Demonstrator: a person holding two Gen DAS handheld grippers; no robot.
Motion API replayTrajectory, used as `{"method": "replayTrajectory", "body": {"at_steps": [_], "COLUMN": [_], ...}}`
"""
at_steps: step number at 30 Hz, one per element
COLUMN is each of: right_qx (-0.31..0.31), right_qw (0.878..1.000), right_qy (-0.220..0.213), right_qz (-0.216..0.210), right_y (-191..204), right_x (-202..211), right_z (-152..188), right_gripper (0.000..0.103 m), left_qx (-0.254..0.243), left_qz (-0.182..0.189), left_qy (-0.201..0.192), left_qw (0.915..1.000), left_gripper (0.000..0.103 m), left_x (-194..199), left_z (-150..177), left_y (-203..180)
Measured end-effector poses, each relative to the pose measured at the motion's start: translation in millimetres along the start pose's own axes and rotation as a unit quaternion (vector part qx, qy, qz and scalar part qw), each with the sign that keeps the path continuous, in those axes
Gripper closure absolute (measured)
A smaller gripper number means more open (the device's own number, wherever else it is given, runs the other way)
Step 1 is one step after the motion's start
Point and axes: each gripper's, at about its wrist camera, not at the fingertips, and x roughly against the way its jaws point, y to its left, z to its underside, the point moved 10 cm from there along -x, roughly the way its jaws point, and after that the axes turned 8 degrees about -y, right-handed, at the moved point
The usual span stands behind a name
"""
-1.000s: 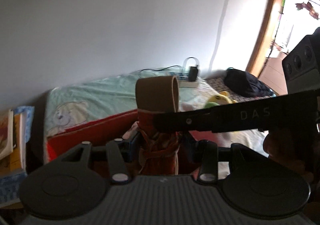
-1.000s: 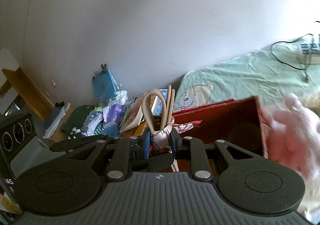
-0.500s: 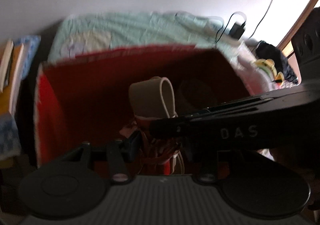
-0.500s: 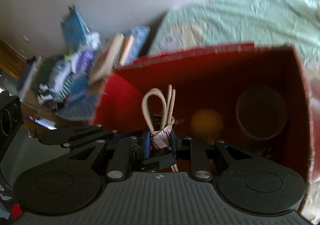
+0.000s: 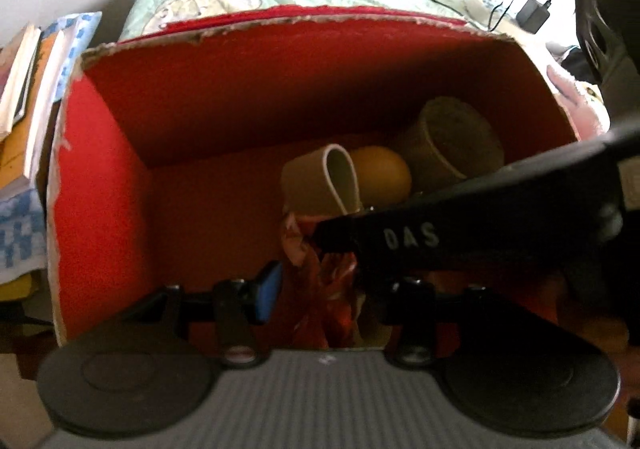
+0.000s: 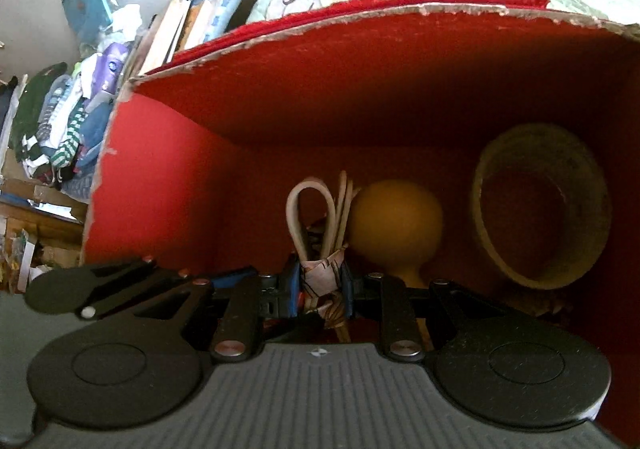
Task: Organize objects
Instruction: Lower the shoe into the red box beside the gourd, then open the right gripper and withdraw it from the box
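Right wrist view: right claw [image 6: 320, 281] is gripping a tan looped strap bundle [image 6: 316, 217] inside the red cardboard box [image 6: 168, 177]; releasing beside the orange ball [image 6: 396, 225] seems wise.

Open red box [image 6: 168, 177], inside it folded beige strap [image 6: 310, 217], orange ball [image 6: 396, 223], tipped beige cup [image 6: 540, 205]

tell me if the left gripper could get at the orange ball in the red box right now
Probably not. The left gripper looks shut on the beige band bundle, so its jaws are occupied, and that bundle plus the right gripper sit right in front of the orange ball inside the red box.
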Motion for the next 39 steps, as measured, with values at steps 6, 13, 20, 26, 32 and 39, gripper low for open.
{"method": "replayTrajectory", "body": {"at_steps": [6,13,20,26,32,39], "right_qx": [-0.015,-0.021,-0.011,-0.021,-0.046,-0.06], "right_qw": [1.0,1.0,1.0,0.999,0.999,0.997], "right_qy": [0.012,0.014,0.0,-0.013,-0.017,-0.054], "right_qz": [0.023,0.017,0.021,0.024,0.006,0.001], "right_y": [-9,-11,-16,-21,-26,-23], "right_x": [-5,-1,7,16,24,38], "right_z": [-1,5,5,5,11,12], "right_gripper": [0.08,0.078,0.076,0.073,0.07,0.07], "left_qx": [-0.012,-0.015,-0.024,-0.029,-0.03,-0.034], "left_qz": [-0.034,-0.058,-0.085,-0.1,-0.112,-0.126], "left_qy": [0.0,-0.001,-0.006,-0.011,-0.017,-0.031], "left_qw": [0.9994,0.9982,0.9961,0.9945,0.9931,0.991], "left_gripper": [0.044,0.039,0.038,0.038,0.037,0.035], "left_x": [0,-1,2,3,8,16], "left_z": [-2,-4,-4,-5,-7,-8], "left_y": [2,6,7,8,8,5]}}
